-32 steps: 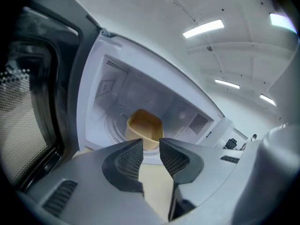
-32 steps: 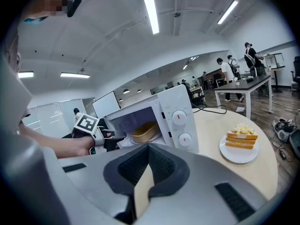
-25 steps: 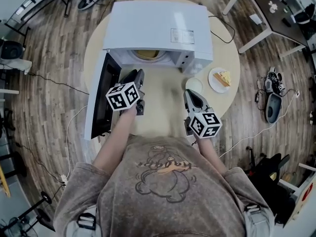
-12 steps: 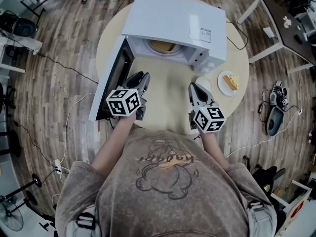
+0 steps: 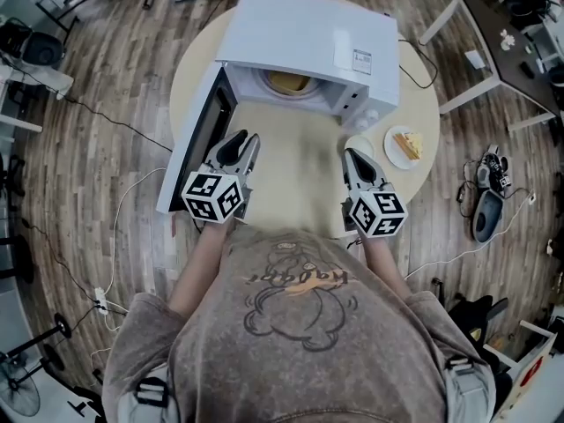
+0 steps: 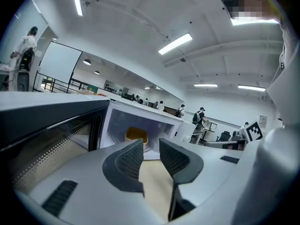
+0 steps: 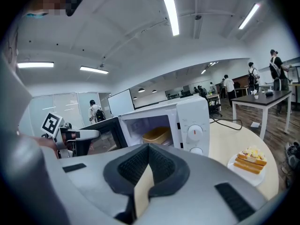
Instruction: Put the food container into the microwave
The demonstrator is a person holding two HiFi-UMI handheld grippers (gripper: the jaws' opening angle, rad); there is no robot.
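the left gripper hangs over the round table with its fingers released, a narrow gap between them and nothing in it but the tabletop showing through. straight ahead of those fingers, well apart from them, stands the white microwave with its cavity open; the food container, a tan tub, sits inside on the cavity floor, toward the back. the microwave door is swung wide and runs along the outer side of the left fingers, just beside them. the right gripper is held level with the left one, the two well apart with bare table between; its fingers are clenched, the pads meeting at the tips, and they grasp nothing. ahead of the right fingers and a little to their left are the microwave's control panel and two dials, with the container visible in the cavity beyond. to the right of the right fingertips, near the table's edge, a plate carries a slice of layered cake.
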